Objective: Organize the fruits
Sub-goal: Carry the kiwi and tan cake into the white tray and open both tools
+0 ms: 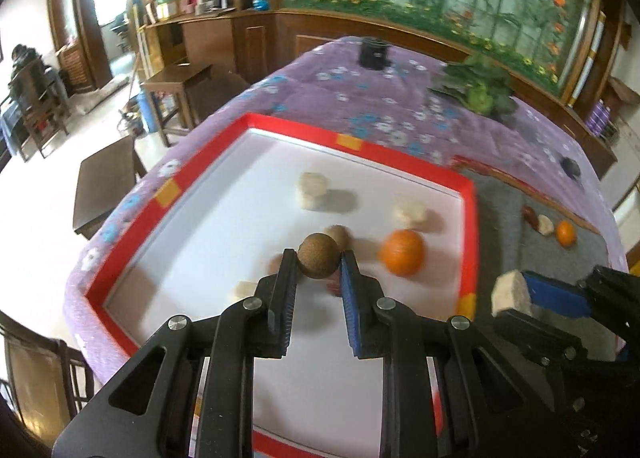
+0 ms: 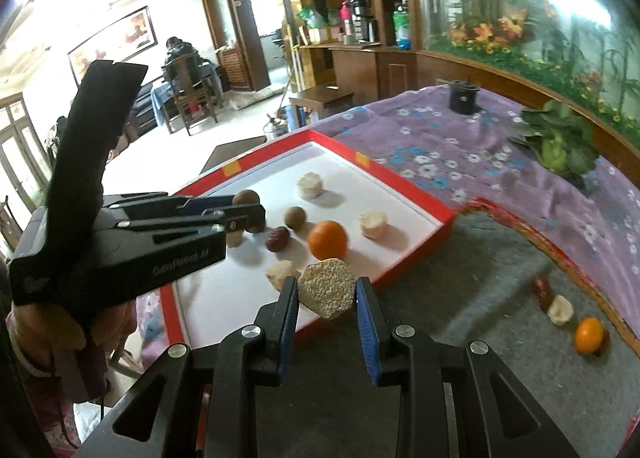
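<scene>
Over the white floor of the red-rimmed tray, the left gripper is closed to a narrow gap on a round brown fruit, its two fingertips pressed against either side of the ball. A second brown ball lies just behind it on the tray floor. Near the tray's right edge sits an orange, with a pale ridged chunk beyond it and another pale chunk further toward the far edge. In the right wrist view a dark red date lies on the tray beside the orange, and a pale lump rests close to the tray's near edge.

At the tray's near right corner, the right gripper is clamped on a pale, rough, many-sided chunk, blue pads touching its left and right faces; the piece hangs above the line where the tray rim meets the grey mat.

Toward the mat's right edge, three items lie in a short row, near one another: a second red date, a small pale piece and a small orange. The purple flowered cloth covers the table beyond, carrying a leafy green plant and a black cup near its far edge.
</scene>
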